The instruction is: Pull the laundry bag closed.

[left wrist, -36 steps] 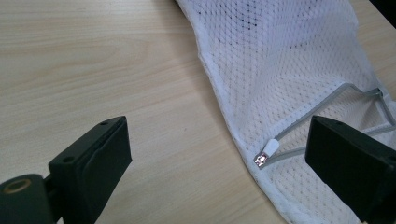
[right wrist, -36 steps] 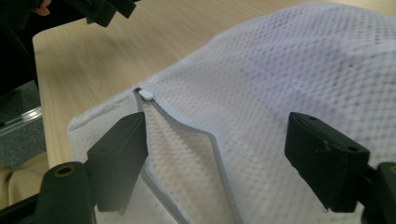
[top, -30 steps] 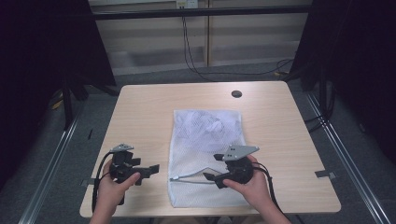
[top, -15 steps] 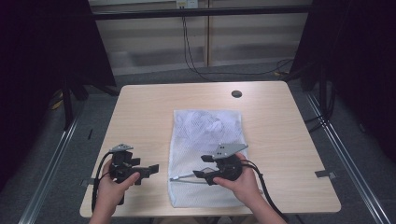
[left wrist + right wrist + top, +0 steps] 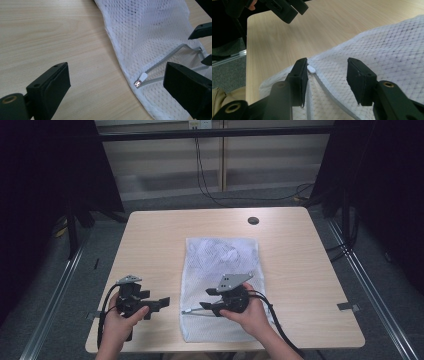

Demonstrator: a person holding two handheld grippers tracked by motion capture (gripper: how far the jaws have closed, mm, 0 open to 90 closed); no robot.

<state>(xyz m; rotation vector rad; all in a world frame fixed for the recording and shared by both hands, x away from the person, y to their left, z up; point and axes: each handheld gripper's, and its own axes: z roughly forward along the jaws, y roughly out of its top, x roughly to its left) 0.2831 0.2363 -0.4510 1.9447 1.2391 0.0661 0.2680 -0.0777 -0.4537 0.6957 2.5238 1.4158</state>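
Note:
A white mesh bag (image 5: pixel 220 265) lies flat on the wooden table (image 5: pixel 150 245), with its zipper near the front end. The zipper pull (image 5: pixel 140 79) sits at the bag's left edge, and the two zipper tapes spread apart to its right. My right gripper (image 5: pixel 205 299) hovers over the bag's front part, pointing left. It is open, and the zipper pull (image 5: pixel 311 69) lies just beside its left jaw. My left gripper (image 5: pixel 160 306) rests left of the bag, open and holding nothing. Its jaws face the pull, a short way off it.
A small black round cap (image 5: pixel 253 220) sits in the tabletop at the back. Crumpled white cloth (image 5: pixel 225 252) shows through the bag's far half. Bare wood lies left and right of the bag. The table's front edge runs just below both hands.
My right gripper has slid left across the bag's front end toward the zipper pull. The left gripper and the bag have stayed put.

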